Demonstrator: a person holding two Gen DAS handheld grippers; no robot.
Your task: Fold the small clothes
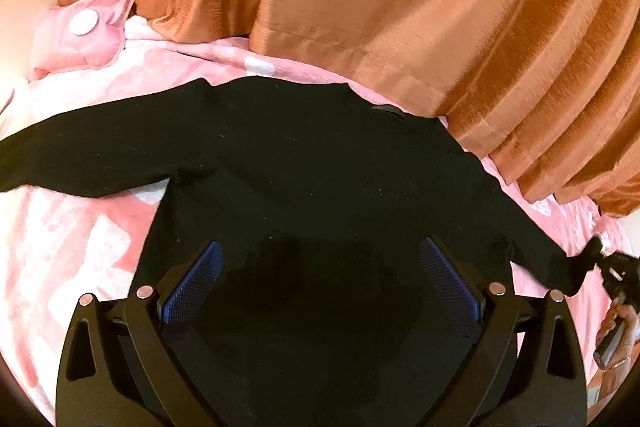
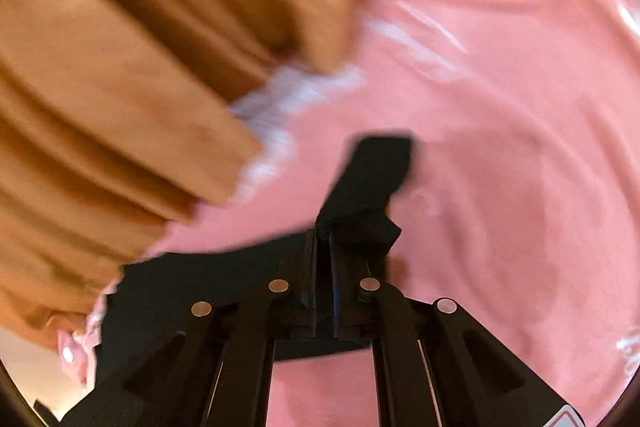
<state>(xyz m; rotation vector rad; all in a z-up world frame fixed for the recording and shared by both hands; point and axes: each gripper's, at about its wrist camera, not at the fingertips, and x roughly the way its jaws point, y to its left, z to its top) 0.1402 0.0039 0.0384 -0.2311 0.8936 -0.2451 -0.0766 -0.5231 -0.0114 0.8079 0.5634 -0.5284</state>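
Note:
A black long-sleeved top (image 1: pixel 304 163) lies spread flat on a pink blanket (image 1: pixel 72 235), one sleeve stretched to the left and one to the right. My left gripper (image 1: pixel 320 275) is open and empty, hovering over the top's body. My right gripper (image 2: pixel 323 243) is shut on the end of the right sleeve (image 2: pixel 372 179), holding it just above the blanket; the cuff sticks out past the fingers. The right gripper also shows at the far right of the left wrist view (image 1: pixel 592 259), pinching the sleeve tip. The right wrist view is motion-blurred.
An orange curtain (image 1: pixel 400 7) hangs along the far side of the blanket and drapes onto it; it also shows in the right wrist view (image 2: pixel 120 87). A pink pouch with a white round cap (image 1: pixel 84 23) lies at the far left.

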